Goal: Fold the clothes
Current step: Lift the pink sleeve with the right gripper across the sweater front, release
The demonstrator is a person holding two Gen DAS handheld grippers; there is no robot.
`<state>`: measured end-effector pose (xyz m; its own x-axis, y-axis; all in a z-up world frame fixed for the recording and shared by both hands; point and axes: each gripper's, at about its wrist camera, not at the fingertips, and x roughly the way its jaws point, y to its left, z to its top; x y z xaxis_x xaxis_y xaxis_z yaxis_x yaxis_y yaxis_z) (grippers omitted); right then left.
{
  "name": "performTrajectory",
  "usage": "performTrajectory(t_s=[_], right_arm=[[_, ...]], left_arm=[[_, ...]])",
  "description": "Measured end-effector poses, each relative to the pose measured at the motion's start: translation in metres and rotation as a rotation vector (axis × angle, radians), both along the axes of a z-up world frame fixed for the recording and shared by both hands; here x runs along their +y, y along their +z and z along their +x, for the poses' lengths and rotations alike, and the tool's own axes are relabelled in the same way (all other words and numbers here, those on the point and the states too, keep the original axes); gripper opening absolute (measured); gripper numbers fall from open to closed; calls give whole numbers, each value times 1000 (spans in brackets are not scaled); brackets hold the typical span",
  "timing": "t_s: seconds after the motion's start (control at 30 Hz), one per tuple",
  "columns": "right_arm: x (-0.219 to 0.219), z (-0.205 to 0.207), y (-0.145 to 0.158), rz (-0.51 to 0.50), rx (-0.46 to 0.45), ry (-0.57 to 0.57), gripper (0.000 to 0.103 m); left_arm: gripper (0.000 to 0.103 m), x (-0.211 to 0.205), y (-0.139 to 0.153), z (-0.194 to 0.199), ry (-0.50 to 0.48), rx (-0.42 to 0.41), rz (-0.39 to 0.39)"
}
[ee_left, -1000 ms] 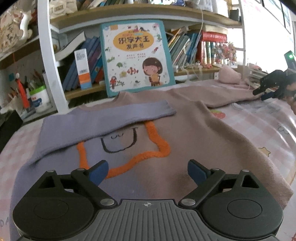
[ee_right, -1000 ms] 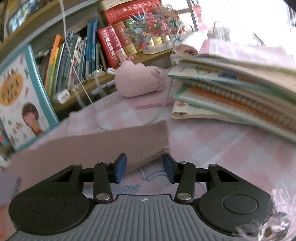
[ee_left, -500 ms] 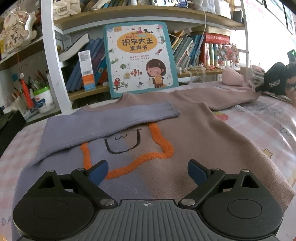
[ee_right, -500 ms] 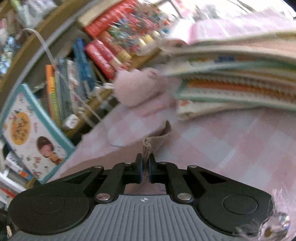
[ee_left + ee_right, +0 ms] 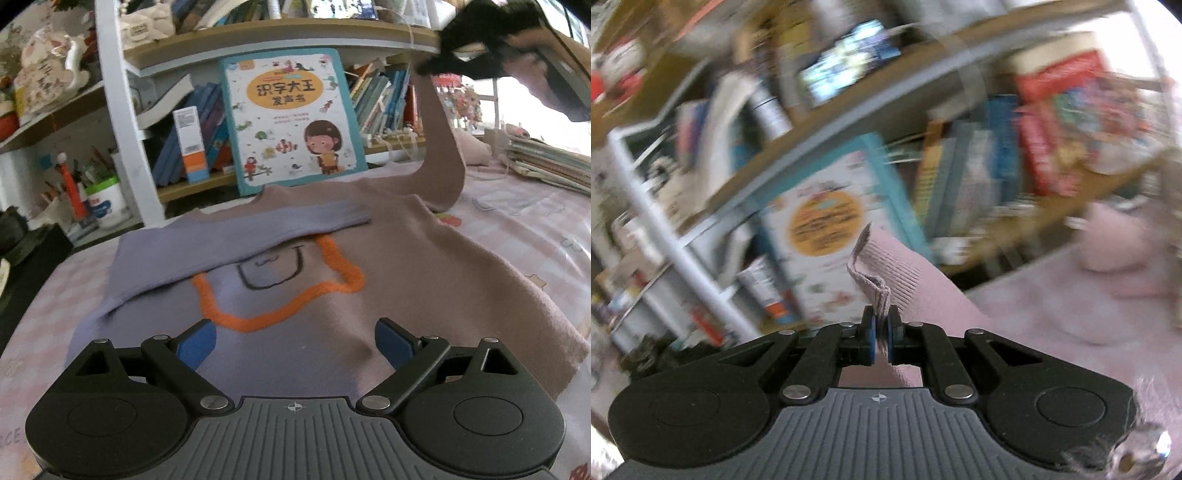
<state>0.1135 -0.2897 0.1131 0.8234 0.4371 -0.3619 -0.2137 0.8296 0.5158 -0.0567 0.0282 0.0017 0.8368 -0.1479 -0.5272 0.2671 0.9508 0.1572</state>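
A sweater (image 5: pixel 399 273), half lilac and half dusty pink with an orange outline on its chest, lies flat on the table. Its lilac sleeve (image 5: pixel 236 236) is folded across the chest. My left gripper (image 5: pixel 293 345) hovers open over the hem, holding nothing. My right gripper (image 5: pixel 881 338) is shut on the cuff of the pink sleeve (image 5: pixel 897 277). In the left wrist view that right gripper (image 5: pixel 428 70) is high at the upper right, and the pink sleeve (image 5: pixel 439 147) hangs from it in a tall arc down to the shoulder.
A picture book (image 5: pixel 291 118) leans against the bookshelf (image 5: pixel 258 62) just behind the sweater's collar. A stack of books (image 5: pixel 546 162) and a pink plush (image 5: pixel 476 147) sit at the right. A pen cup (image 5: pixel 105 203) stands at the left. The pink checked tablecloth (image 5: pixel 517 229) shows around the sweater.
My right gripper closed on the pink sleeve's cuff, then lifted it high off the table and swung it leftward. The left gripper stayed open over the hem.
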Motion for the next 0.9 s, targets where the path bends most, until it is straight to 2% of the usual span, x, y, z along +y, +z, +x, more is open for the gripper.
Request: performTrajectory(t_s=[0.2,0.43,0.7,0.9], right_arm=[[92,21,17,-47,-40,167,6],[182,36,18,-65,-45,314,6],[258,41,-10,-121,18,430,6],[287,47,-44,-157,113,478,6]], left_arm=[[96,18,3,-7,54,-14,-44],[96,14,5,-13,53,-57,-15],[96,15,4,-13,41,-56,-23],[97,16,3,-14,32,-54,-36]])
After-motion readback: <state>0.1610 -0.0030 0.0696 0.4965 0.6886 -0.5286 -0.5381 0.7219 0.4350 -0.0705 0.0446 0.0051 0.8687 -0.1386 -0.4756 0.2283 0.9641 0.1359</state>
